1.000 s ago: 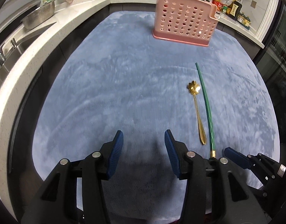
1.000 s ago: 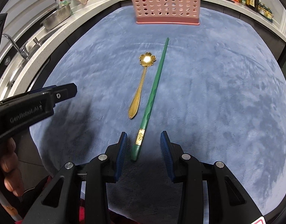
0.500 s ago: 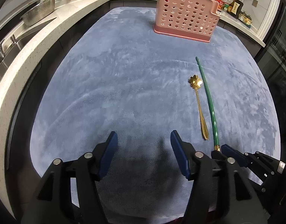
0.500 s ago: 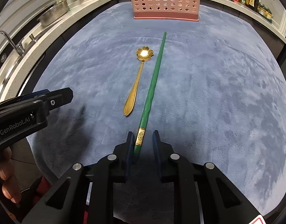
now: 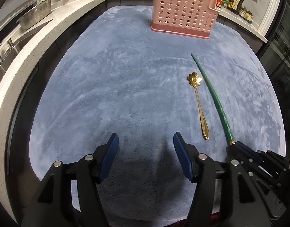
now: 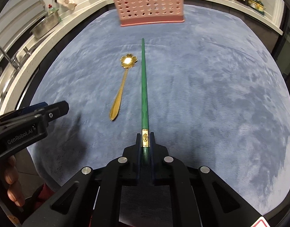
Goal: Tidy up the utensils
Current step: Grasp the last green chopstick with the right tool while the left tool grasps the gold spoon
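A green chopstick (image 6: 144, 87) with a gold band lies lengthwise on the blue mat, pointing at the pink perforated utensil basket (image 6: 148, 3). My right gripper (image 6: 145, 138) is shut on the chopstick's near end. A gold flower-headed spoon (image 6: 121, 89) lies just left of the chopstick. In the left wrist view my left gripper (image 5: 146, 141) is open and empty above the mat's near edge, with the spoon (image 5: 198, 104), the chopstick (image 5: 213, 96) and the right gripper (image 5: 239, 147) to its right. The basket (image 5: 182, 17) stands at the far end.
The blue mat (image 5: 126, 75) covers the table. A white counter (image 5: 31, 43) with a sink and a metal bowl (image 5: 36, 15) runs along the left. Sauce bottles (image 5: 232, 0) stand at the back right. The left gripper (image 6: 31, 121) shows at the right wrist view's left.
My right gripper has closed on the chopstick's near end and the chopstick now lines up straight ahead. My left gripper has opened wider and stayed near the mat's front edge.
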A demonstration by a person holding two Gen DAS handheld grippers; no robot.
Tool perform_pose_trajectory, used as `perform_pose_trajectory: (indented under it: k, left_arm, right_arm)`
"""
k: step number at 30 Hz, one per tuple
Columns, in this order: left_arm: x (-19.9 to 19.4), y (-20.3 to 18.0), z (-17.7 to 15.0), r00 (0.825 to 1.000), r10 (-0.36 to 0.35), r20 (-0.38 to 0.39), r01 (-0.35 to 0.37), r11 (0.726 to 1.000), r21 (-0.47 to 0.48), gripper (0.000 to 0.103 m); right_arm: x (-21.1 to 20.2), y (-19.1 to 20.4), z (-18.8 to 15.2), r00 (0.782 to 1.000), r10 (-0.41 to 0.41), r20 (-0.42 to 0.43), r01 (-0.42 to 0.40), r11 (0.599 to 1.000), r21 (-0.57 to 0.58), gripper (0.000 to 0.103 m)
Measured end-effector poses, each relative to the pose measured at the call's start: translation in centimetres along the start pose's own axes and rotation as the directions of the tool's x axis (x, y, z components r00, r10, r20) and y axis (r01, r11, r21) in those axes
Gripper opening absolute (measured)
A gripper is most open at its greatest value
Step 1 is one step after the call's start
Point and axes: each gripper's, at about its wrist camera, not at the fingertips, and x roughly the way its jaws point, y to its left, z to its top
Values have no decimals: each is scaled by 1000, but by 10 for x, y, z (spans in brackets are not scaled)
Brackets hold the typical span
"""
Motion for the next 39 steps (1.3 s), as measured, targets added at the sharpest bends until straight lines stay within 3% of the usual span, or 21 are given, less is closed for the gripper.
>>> perform_pose_trajectory:
  k: [10, 24, 34, 39]
  left_arm:
    - [4, -13, 2, 1000, -9, -8, 9, 999, 39, 71]
    - [26, -50, 7, 993, -95, -67, 101, 991, 90, 70]
    - [40, -62, 9, 989, -110, -98, 120, 988, 100, 48]
    - [40, -64, 10, 989, -117, -87, 127, 985, 120, 21]
  right_arm:
    - [-8, -17, 3, 999, -26, 35, 23, 998, 64, 7]
    - [-7, -36, 3, 999, -23, 32, 19, 993, 119, 7]
    - [-3, -40, 6, 1000, -9, 19, 7, 993, 120, 7]
    - [-1, -39, 7, 1000, -7, 13, 6, 993, 118, 7]
